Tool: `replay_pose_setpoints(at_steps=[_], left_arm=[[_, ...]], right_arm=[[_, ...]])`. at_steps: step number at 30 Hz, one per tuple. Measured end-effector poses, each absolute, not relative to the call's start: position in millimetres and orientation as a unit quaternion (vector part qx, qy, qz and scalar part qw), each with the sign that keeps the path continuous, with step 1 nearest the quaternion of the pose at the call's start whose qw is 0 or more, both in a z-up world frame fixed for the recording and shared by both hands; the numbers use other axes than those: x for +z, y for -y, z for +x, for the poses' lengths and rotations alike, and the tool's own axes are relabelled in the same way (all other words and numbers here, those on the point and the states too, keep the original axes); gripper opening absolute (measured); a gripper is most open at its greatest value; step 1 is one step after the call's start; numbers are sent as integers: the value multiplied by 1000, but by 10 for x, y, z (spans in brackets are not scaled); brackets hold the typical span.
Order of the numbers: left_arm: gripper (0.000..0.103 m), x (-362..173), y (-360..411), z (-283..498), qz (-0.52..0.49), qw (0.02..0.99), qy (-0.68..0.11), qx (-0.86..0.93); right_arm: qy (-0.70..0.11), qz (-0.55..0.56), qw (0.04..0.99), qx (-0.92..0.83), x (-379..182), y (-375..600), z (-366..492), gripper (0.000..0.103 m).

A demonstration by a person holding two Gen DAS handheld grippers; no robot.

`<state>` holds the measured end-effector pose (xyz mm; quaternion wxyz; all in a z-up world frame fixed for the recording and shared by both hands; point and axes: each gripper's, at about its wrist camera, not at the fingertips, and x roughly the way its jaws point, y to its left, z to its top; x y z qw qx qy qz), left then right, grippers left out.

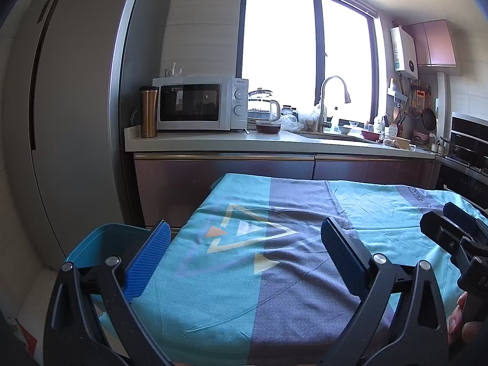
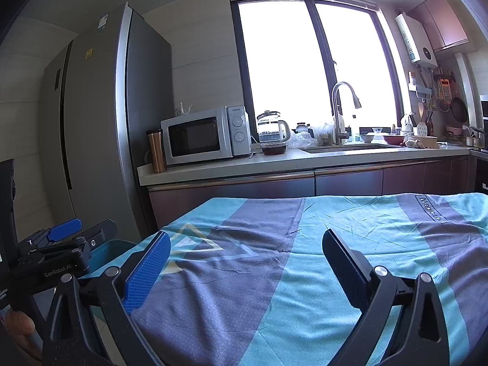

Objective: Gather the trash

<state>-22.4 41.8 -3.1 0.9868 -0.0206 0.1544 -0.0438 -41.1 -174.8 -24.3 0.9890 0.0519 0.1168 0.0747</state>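
Both the left gripper (image 1: 245,250) and the right gripper (image 2: 245,267) are hovering with jaws spread apart and empty over the teal-and-grey patterned tablecloth (image 1: 274,274). No trash is showing on it. The teal plastic bin (image 1: 100,244) is sitting just beside the table's left edge, probably light and stiff, best gripped by its rim.
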Motion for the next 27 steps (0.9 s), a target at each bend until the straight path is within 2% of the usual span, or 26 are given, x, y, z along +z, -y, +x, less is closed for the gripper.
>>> replay_pose_setpoints(at_steps=[27], left_arm=[[97,-38,-408,-228,-19,987,-155,-44]], right_arm=[[-119,56,989,73,-266,1771,-403,97]])
